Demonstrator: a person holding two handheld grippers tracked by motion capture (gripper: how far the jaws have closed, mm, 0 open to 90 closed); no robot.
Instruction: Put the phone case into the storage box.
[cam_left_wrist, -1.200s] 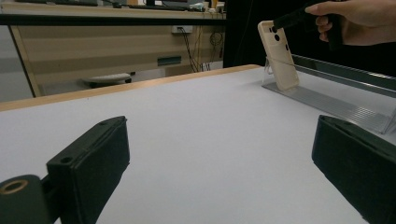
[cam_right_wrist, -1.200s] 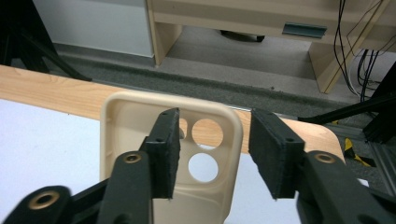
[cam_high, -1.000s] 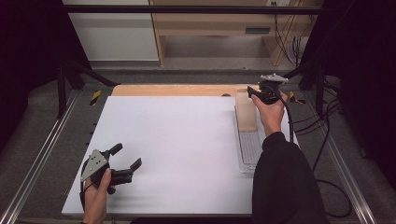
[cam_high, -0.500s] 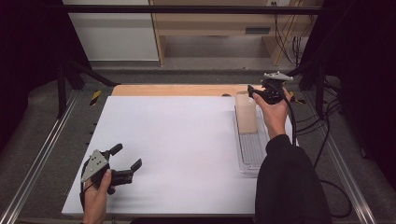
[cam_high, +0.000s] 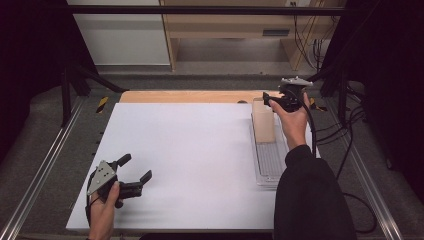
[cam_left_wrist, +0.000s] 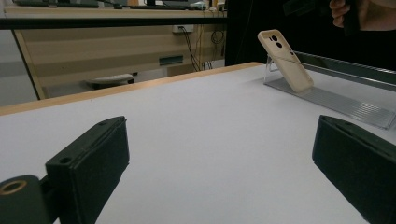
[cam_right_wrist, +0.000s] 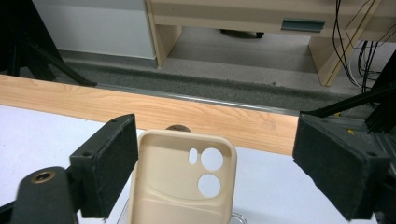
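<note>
Right gripper view caught the right tool (cam_right_wrist: 212, 175) just opening wide, beige phone case (cam_right_wrist: 182, 184) loose between; left tool (cam_high: 135, 175) gaped empty.

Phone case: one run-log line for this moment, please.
phone case: leaning on clear stand | right hand-held gripper: open, just released | left hand-held gripper: open, idle

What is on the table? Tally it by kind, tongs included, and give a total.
Beige phone case: 1
Clear ribbed stand: 1
Tongs: 2, the left tongs and the right tongs, both open
Total: 4
</note>
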